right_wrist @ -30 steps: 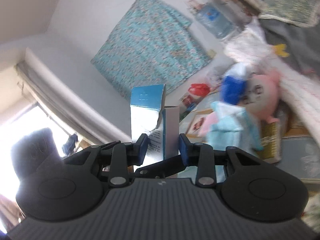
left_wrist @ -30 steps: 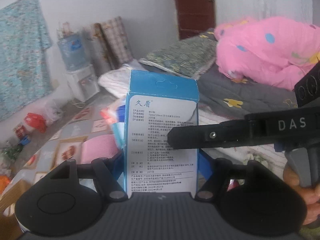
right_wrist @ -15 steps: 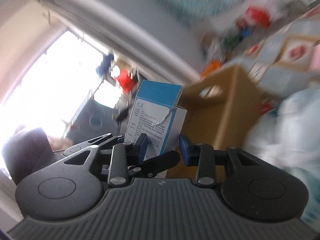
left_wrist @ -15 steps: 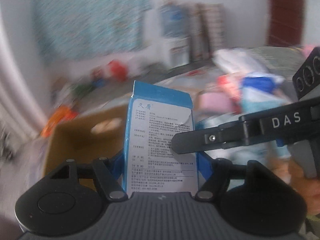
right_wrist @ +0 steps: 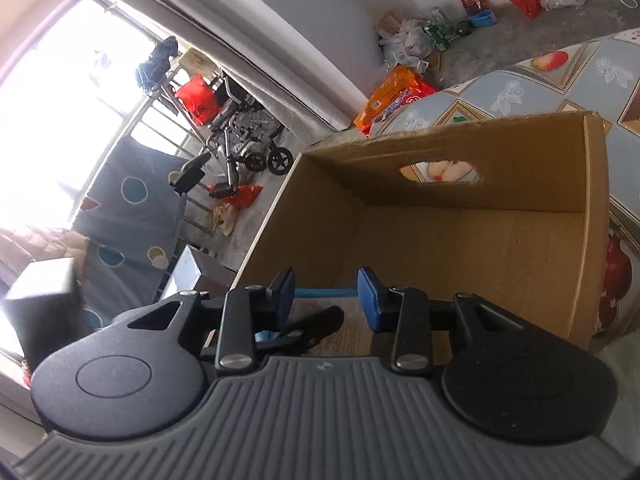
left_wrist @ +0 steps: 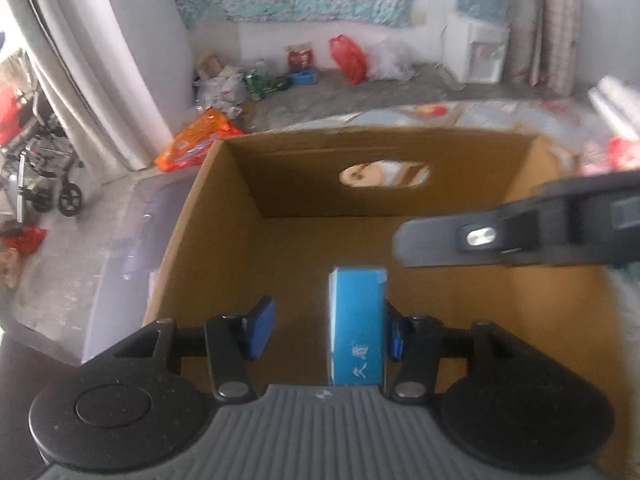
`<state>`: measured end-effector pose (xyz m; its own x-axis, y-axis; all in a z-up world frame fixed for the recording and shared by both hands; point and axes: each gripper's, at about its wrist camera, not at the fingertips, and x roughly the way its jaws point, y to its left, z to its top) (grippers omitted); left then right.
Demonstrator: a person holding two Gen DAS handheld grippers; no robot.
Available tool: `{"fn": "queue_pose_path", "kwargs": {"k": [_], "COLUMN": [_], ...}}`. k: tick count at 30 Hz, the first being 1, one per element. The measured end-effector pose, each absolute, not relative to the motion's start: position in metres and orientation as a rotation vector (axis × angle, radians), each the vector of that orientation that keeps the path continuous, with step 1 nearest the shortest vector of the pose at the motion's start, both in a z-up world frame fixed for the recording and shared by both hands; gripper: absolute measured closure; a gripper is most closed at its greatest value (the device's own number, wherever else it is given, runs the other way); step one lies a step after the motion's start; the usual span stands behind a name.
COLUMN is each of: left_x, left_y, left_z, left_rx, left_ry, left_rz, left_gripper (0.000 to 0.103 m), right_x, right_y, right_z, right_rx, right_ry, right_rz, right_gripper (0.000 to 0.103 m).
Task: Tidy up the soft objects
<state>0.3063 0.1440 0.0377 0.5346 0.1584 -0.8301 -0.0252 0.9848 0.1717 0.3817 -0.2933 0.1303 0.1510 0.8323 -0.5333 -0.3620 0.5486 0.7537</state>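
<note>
The grey curtain [left_wrist: 100, 80] hung along the left side of the room, with a wheelchair [right_wrist: 244, 140] beyond it near the window. A patterned floor mat [right_wrist: 520, 92] carried the cardboard box [left_wrist: 288, 176], which stood open at the top. An oval handle cutout [left_wrist: 384, 174] pierced its far wall. An orange packet [left_wrist: 196, 140] lay on the bare floor just outside the box's far left corner. A red bag [left_wrist: 348, 58] sat well beyond, against the wall.

Both grippers were over the box's open top, at its near wall. The left gripper [left_wrist: 326, 320] pointed steeply down into the box. Its jaws were closing with the blue carton [left_wrist: 357, 320] between them. The carton touched the right-hand pad, and a clear gap remained at the left-hand pad. The right gripper [right_wrist: 326, 288] reached in from the right side, one finger showing blurred above the carton in the left wrist view. Its jaws stood at a narrow gap. The carton's blue edge [right_wrist: 324, 292] showed across that gap, but whether the pads pressed on it could not be determined.

The carton stood upright inside the box, close to the near wall and right of centre. Whether it rested on the box floor could not be determined.
</note>
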Motion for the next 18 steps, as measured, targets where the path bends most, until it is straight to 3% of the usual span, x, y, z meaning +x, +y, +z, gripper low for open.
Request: {"fn": "queue_pose_path", "kwargs": {"k": [8,11,14,15,18], "left_x": [0.311,0.315,0.313,0.311,0.309], "left_y": [0.156,0.157,0.154,0.152,0.148], "left_z": [0.024,0.024,0.029,0.033,0.041], "left_rx": [0.177,0.179,0.172,0.164,0.151], "left_ry": [1.005,0.987,0.945,0.948,0.957], "left_rz": [0.204,0.207,0.146,0.12,0.086], "left_gripper": [0.048,0.054,0.068,0.078,0.081], "right_x": [0.397,0.403,0.403,0.404,0.405], "right_y": [-0.33,-0.337,-0.34,-0.34,-0.342], "right_z": [0.116,0.112,0.11,0.11,0.108], "right_rx": [0.518,0.529,0.531,0.532,0.544], "right_ry": [1.075,1.073,1.069,1.068,1.065], "right_rz": [0.907,0.899,0.907,0.909,0.913], "right_gripper": [0.062,0.061,0.061,0.061,0.06]}}
